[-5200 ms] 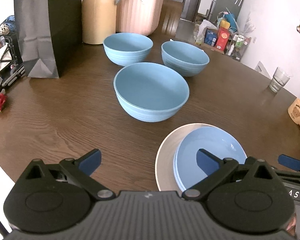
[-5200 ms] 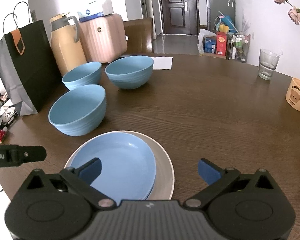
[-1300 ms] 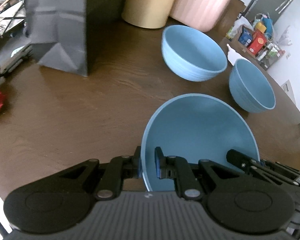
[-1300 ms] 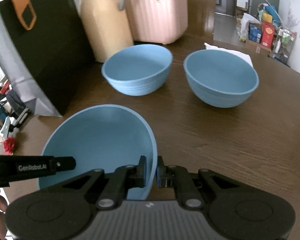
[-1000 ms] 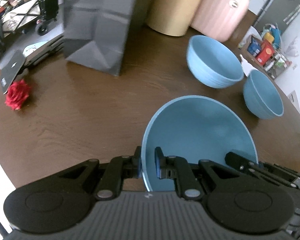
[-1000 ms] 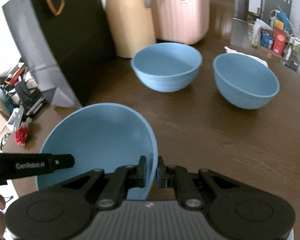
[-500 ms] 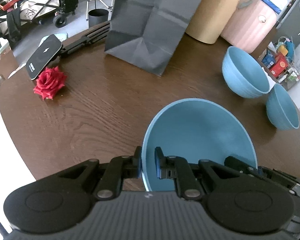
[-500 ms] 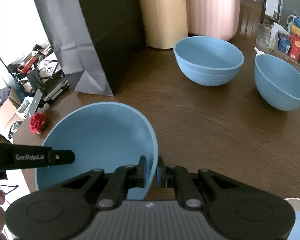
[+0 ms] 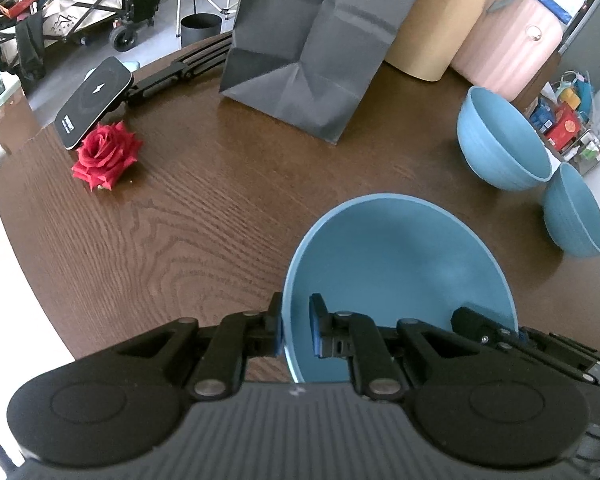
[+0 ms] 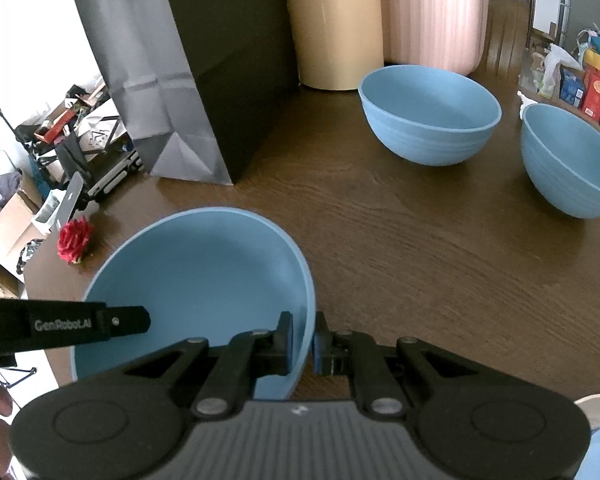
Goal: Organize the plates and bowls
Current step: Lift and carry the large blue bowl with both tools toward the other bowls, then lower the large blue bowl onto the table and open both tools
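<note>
- The left hand-held gripper (image 9: 296, 330) is closed narrow on the rim of the big blue bowl (image 9: 396, 276); one jaw is inside the wall and one is outside.
- The right hand-held gripper (image 10: 302, 338) pinches the opposite rim of the same bowl in the same way.
- The bowl is over the near left part of the table (image 9: 204, 216). I cannot tell if its bottom touches the wood.
- Risk, in my judgement: each grip is only on a thin edge. If one side opens sooner than the other, the bowl may tip, slide or knock on the table.
- Also, if the two hands pull apart or turn differently, the rim may slip out of the pads.
- The red rose (image 9: 106, 156) and the black paper bag (image 9: 312, 52) are near, so a wide swing to the left can hit them.
- Count: three blue bowls; the held one and two others (image 10: 430, 120) (image 10: 572, 160) that stand far right on the table.
- Of the plates, only an edge (image 10: 592, 402) shows at the near right corner, so I cannot count them.
</note>
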A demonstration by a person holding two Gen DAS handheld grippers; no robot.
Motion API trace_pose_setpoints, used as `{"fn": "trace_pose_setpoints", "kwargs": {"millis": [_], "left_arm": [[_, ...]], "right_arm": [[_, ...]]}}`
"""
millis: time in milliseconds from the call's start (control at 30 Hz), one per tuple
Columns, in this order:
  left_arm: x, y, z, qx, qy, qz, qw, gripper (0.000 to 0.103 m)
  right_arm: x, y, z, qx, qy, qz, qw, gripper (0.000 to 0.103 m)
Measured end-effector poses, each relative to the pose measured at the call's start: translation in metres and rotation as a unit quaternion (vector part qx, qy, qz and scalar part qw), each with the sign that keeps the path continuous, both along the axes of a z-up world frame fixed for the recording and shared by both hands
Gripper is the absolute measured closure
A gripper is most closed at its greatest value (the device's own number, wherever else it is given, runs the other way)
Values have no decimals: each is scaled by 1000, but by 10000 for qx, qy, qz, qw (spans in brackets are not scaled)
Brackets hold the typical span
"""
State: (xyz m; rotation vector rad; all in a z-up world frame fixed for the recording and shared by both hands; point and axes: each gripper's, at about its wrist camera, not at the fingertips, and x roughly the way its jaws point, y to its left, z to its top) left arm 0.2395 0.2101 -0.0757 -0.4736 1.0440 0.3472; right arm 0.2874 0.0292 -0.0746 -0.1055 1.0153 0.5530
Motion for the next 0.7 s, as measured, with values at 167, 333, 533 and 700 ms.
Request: {"fn": "trace_pose_setpoints", "kwargs": {"millis": [167,333,533,700], "left_arm": [[-1,0,-4,-38,40,13,10000,90],[0,0,-8,-41,62,20,10000,90],[0,0,-8,-63,63,5,10000,89],[-4,1,-1,-14,-16,16,10000,87]], "right_arm": [[0,0,-4,-25,29,9,10000,94],[0,0,-7,-46,64,0,10000,94],[2,0,-8,-28,115,1,9999,93],[-1,-4,-1,58,47,58,10000,87]]}}
